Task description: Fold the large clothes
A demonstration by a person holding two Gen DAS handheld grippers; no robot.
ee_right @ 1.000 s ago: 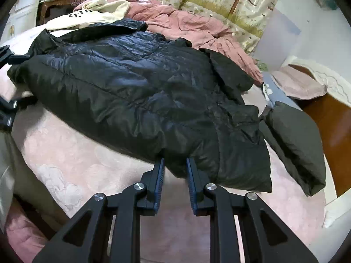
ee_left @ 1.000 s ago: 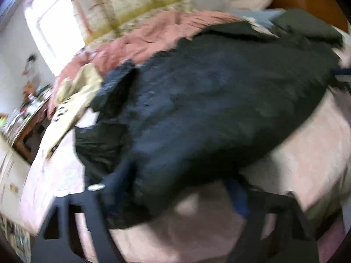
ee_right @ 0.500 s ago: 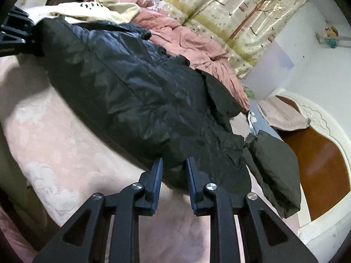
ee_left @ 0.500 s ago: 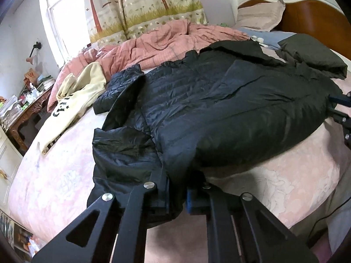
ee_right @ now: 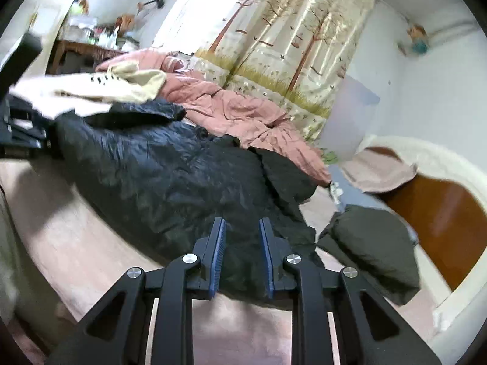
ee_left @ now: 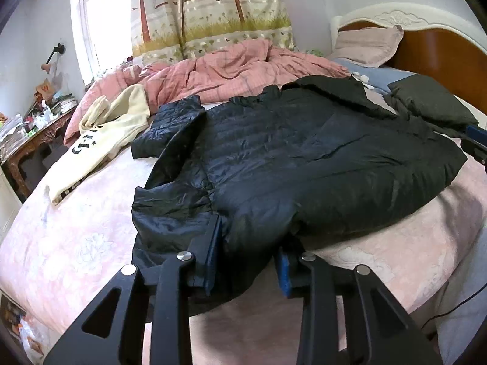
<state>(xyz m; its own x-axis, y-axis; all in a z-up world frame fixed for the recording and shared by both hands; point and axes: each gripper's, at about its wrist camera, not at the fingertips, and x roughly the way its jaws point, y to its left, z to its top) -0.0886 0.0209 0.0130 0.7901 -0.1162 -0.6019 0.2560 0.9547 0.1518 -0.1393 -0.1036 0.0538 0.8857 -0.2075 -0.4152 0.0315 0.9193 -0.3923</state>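
A large black puffer jacket (ee_left: 304, 158) lies spread across the pink bed; it also shows in the right wrist view (ee_right: 170, 179). My left gripper (ee_left: 249, 258) is open, its fingers standing wide on either side of the jacket's near edge at the collar end. My right gripper (ee_right: 242, 255) is open over the jacket's near edge at the other end, fabric lying between its blue pads (ee_right: 219, 255). The right gripper's tip shows at the right edge of the left wrist view (ee_left: 476, 143). The left gripper shows blurred at the left edge of the right wrist view (ee_right: 21, 133).
A cream sweatshirt (ee_left: 103, 140) lies at the far left of the bed. A pink duvet (ee_left: 231, 70) is bunched at the back. A dark folded garment (ee_left: 432, 106) lies near the wooden headboard (ee_left: 441, 51). A cluttered side table (ee_left: 27, 140) stands at left.
Both grippers have opened and let go of the jacket's edge. The jacket has settled flat on the bed. The right wrist view has tilted upward.
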